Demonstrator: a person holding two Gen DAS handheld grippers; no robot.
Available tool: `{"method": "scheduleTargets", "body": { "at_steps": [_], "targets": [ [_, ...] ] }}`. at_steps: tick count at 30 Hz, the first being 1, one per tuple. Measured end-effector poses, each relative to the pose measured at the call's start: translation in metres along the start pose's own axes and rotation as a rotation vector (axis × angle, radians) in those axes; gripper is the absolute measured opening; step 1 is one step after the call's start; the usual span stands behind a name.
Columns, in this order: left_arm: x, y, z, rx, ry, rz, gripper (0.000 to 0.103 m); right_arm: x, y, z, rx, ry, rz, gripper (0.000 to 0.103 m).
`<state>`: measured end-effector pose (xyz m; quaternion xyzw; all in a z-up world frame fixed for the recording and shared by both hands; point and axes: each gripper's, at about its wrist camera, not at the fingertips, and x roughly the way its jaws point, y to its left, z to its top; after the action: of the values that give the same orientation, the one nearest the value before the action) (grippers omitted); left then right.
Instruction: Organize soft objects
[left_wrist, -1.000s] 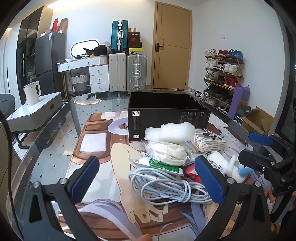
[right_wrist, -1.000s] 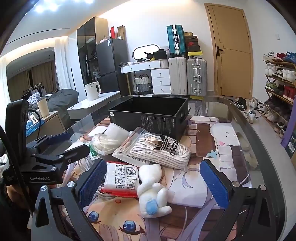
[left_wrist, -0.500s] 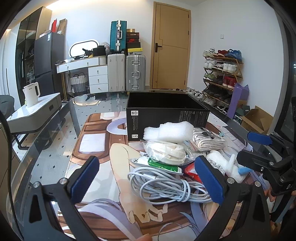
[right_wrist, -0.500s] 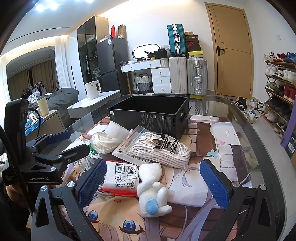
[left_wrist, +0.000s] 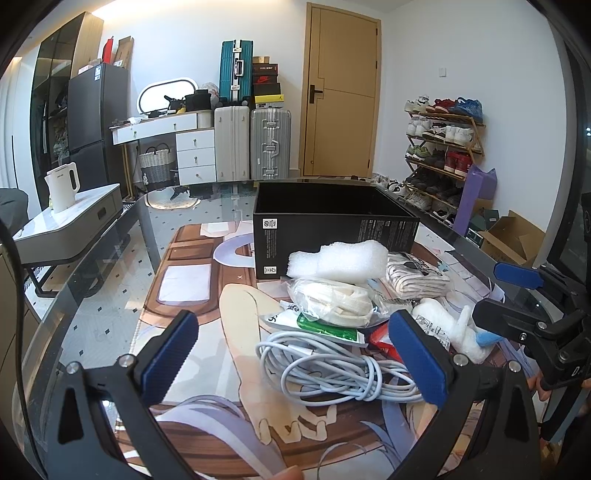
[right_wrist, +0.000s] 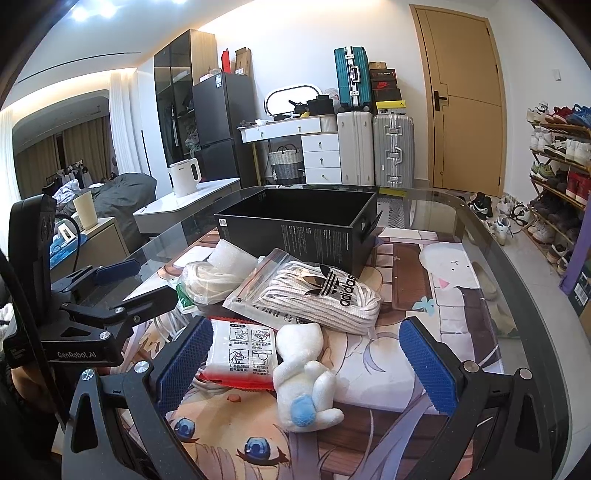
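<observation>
A pile of soft things lies on the printed mat in front of an empty black box (left_wrist: 332, 221) (right_wrist: 295, 225). It holds a white foam piece (left_wrist: 338, 258), a bag of white cord (left_wrist: 332, 301), a bagged striped adidas item (right_wrist: 314, 291), a red-and-white packet (right_wrist: 242, 352), a white plush toy (right_wrist: 303, 373) and a coiled white cable (left_wrist: 332, 365). My left gripper (left_wrist: 295, 354) is open above the cable. My right gripper (right_wrist: 303, 365) is open around the plush toy and the packet, touching neither.
The glass table's curved edge (right_wrist: 517, 266) runs along the right. Suitcases (left_wrist: 251, 144), a white dresser (left_wrist: 184, 147), a wooden door (left_wrist: 340, 96) and a shoe rack (left_wrist: 439, 147) stand behind. A kettle (left_wrist: 62, 186) sits on a low side table at left.
Both grippers have barely moved. The pile and the box lie as before.
</observation>
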<state>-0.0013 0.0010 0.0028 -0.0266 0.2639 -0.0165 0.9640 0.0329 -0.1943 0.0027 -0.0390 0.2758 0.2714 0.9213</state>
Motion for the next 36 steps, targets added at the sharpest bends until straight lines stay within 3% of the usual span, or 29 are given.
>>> {"method": "scheduleTargets", "body": {
  "at_steps": [36],
  "targets": [
    [0.0013,0.0012,-0.0018,0.003,0.007,-0.002,0.103,0.0001,-0.0008,-0.0027,-0.007,0.005,-0.008,0.102]
  ]
}}
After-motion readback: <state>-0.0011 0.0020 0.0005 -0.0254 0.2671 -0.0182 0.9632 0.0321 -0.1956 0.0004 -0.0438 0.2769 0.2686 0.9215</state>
